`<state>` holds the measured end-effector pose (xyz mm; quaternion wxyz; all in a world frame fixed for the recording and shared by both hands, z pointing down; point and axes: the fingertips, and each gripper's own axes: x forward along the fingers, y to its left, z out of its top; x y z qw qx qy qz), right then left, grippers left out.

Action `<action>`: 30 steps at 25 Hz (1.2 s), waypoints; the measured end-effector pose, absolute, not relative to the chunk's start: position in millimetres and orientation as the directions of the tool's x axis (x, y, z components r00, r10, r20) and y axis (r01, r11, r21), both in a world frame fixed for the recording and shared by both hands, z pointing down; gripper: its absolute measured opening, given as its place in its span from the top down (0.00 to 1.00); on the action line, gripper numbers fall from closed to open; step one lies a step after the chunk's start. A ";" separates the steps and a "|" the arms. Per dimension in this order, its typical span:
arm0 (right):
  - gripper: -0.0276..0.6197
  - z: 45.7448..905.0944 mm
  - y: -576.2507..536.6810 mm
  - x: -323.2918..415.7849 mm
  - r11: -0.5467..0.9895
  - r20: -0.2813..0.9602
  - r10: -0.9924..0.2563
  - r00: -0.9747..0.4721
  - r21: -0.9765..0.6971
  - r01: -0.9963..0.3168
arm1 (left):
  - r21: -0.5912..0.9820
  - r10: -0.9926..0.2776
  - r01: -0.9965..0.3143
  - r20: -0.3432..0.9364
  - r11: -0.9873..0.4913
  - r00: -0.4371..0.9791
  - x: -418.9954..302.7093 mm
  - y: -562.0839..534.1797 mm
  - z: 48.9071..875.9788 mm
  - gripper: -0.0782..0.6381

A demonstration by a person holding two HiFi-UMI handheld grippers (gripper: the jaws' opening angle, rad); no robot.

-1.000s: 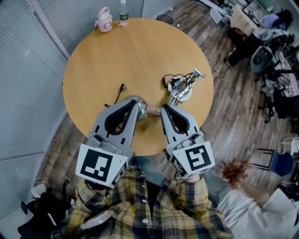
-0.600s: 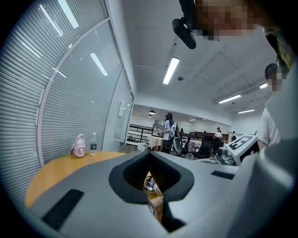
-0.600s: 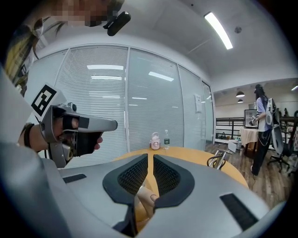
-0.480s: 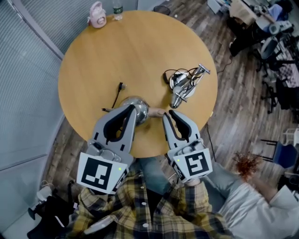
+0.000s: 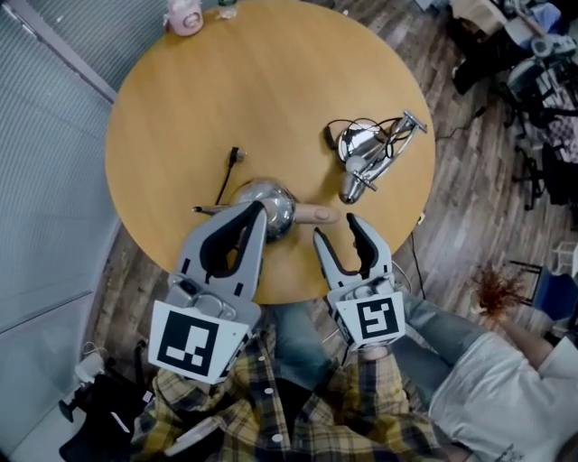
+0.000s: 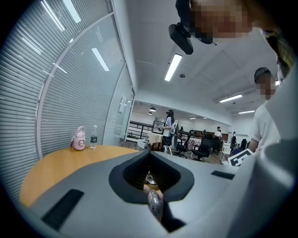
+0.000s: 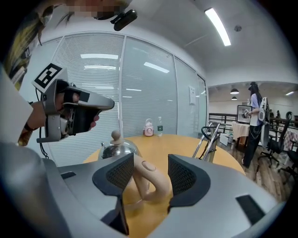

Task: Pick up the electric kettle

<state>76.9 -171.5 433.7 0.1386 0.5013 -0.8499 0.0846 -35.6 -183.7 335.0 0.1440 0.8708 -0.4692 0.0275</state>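
Note:
The electric kettle (image 5: pixel 263 198), a steel dome with a knob on its lid, stands on the round wooden table (image 5: pixel 271 81) near its front edge. Its beige handle (image 5: pixel 318 215) points right. My right gripper (image 5: pixel 339 231) is at that handle and its jaws are opening. In the right gripper view the handle (image 7: pixel 151 179) lies between the spread pads (image 7: pixel 182 175), behind it the kettle (image 7: pixel 118 149). My left gripper (image 5: pixel 257 210) hovers over the kettle's near side, shut with nothing in it. The right gripper view shows the left gripper (image 7: pixel 109 104) up in the air at left.
A shiny metal stand with a tangle of black cord (image 5: pixel 366 152) lies on the table's right side. A black plug and cable (image 5: pixel 230 164) lie behind the kettle. A pink bottle (image 5: pixel 183 16) stands at the far edge. A person in white (image 5: pixel 506 397) sits at the lower right.
My right gripper's jaws, shut on the handle earlier, have sprung apart. Both grippers have come down and back toward the table's near edge.

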 end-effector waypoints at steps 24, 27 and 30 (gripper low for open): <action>0.57 526.5 -204.1 90.4 0.377 0.356 -0.865 -0.354 -0.003 -0.926 | 0.231 -0.807 -0.833 0.220 -0.503 0.548 -40.3 -195.5 373.0 0.89; 0.62 525.2 -211.2 88.9 0.355 0.362 -0.873 -0.327 0.014 -0.935 | 0.232 -0.805 -0.833 0.226 -0.503 0.549 -42.3 -197.0 376.3 0.89; 0.66 530.5 -215.6 85.5 0.362 0.343 -0.880 -0.329 0.034 -0.931 | 0.229 -0.803 -0.832 0.230 -0.505 0.550 -44.2 -198.1 379.0 0.89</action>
